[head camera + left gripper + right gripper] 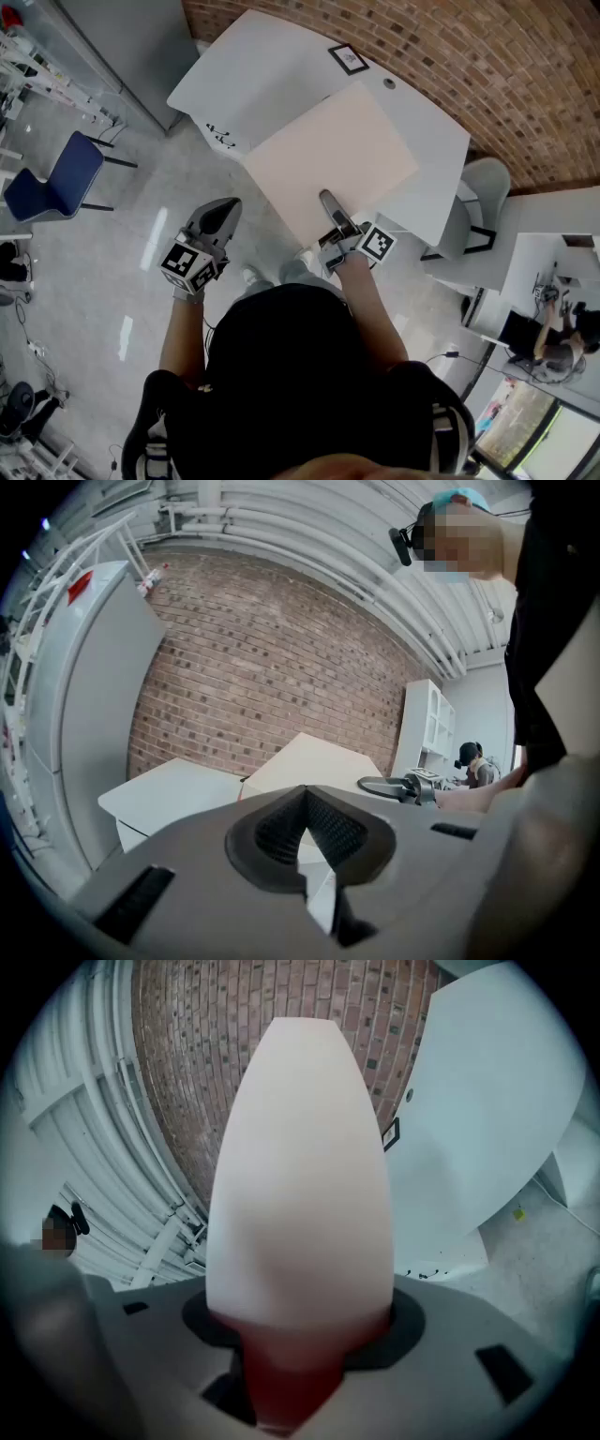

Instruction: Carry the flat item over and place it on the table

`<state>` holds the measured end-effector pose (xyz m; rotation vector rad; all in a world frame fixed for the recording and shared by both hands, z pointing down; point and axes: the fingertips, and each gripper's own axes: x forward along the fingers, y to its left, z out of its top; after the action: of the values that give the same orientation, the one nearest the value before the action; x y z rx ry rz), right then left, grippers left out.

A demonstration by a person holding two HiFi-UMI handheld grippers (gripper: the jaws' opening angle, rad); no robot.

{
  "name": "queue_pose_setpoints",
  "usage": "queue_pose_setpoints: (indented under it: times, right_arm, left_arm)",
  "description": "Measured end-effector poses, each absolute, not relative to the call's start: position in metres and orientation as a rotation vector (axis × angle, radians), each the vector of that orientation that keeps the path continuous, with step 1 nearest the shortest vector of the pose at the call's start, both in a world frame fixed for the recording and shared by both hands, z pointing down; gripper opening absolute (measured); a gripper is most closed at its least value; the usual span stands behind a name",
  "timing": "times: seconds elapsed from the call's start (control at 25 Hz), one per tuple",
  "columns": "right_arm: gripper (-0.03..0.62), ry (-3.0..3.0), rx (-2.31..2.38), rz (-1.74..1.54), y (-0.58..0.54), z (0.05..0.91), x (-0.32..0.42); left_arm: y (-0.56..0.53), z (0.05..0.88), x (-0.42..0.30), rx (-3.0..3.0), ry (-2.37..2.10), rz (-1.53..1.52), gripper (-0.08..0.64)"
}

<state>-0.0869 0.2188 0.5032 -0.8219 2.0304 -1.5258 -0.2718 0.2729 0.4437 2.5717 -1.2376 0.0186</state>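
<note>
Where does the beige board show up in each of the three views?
Head view: board at centre, overlapping the white table, held by the right gripper.
Left gripper view: board mid-frame, just above the jaws.
Right gripper view: board fills the middle, clamped between the jaws.
Shared landmark: the brick wall behind.

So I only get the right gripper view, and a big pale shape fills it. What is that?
Observer: In the head view it is a flat beige board with four corners. The right tongs are clamped on its near edge.
Visitor: Is it over the table?
Observer: Most of it overlaps the white table, and its near corner seems to stick out over the floor. I cannot tell whether it rests on the table.
Visitor: And the other hand?
Observer: The left tongs are shut on nothing. They are over the floor, to the left of the board.
</note>
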Motion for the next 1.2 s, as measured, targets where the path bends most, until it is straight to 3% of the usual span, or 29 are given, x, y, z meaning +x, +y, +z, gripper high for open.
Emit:
queue_pose_setpoints:
  times: [0.76,1.2]
  right_arm:
    - [0.272,2.027,-0.831,-1.6,0.169,0.524,0.057]
    - [0.275,2.051,-0.897,-1.632,0.143,0.544,0.092]
  left_arm:
    - [0.194,0.423,-0.088,2.658,-1.113,0.0,0.002]
    - [0.145,0.442,-0.072,2.597,-1.189,0.068,0.003]
